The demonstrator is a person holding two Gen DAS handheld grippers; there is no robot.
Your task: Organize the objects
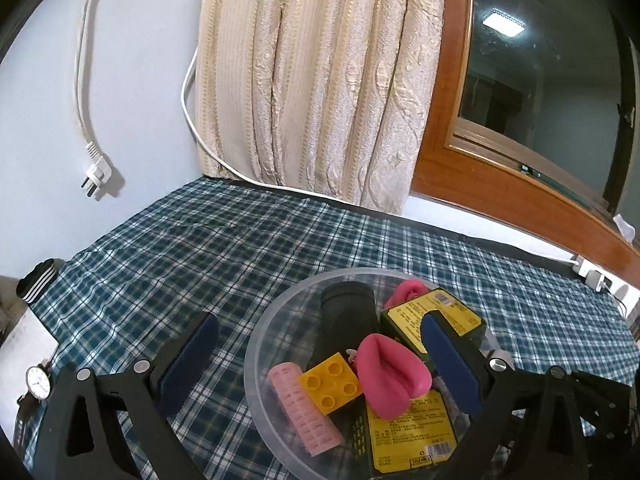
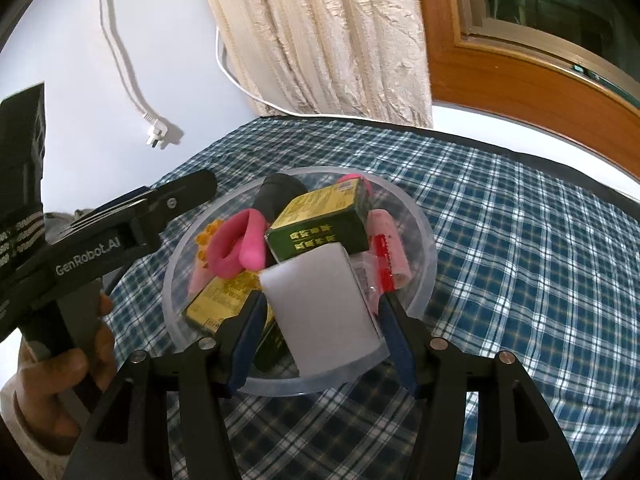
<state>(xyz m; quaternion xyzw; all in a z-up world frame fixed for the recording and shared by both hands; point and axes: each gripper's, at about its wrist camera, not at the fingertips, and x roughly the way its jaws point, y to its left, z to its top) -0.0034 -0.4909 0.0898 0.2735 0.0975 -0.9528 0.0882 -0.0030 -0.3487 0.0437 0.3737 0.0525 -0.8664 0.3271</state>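
Observation:
A clear plastic bowl (image 1: 260, 344) stands on the checked cloth. It holds a pink hair roller (image 1: 308, 416), a yellow toy brick (image 1: 330, 384), a pink lip-shaped toy (image 1: 390, 376), a black cylinder (image 1: 348, 316) and two green-and-yellow boxes (image 1: 436, 308). My left gripper (image 1: 320, 364) is open and straddles the bowl's left rim, one finger outside and one over the contents. In the right wrist view my right gripper (image 2: 320, 312) is shut on a white block (image 2: 320, 304), held tilted above the bowl (image 2: 420, 280) and the upper box (image 2: 320, 228).
A hand (image 2: 60, 364) holds the left tool at the left of the right wrist view. A white plug (image 1: 96, 172) hangs on the wall beside a curtain (image 1: 320, 80). A wristwatch (image 1: 38, 382) lies at the cloth's left edge, a white charger (image 1: 592, 276) at the far right.

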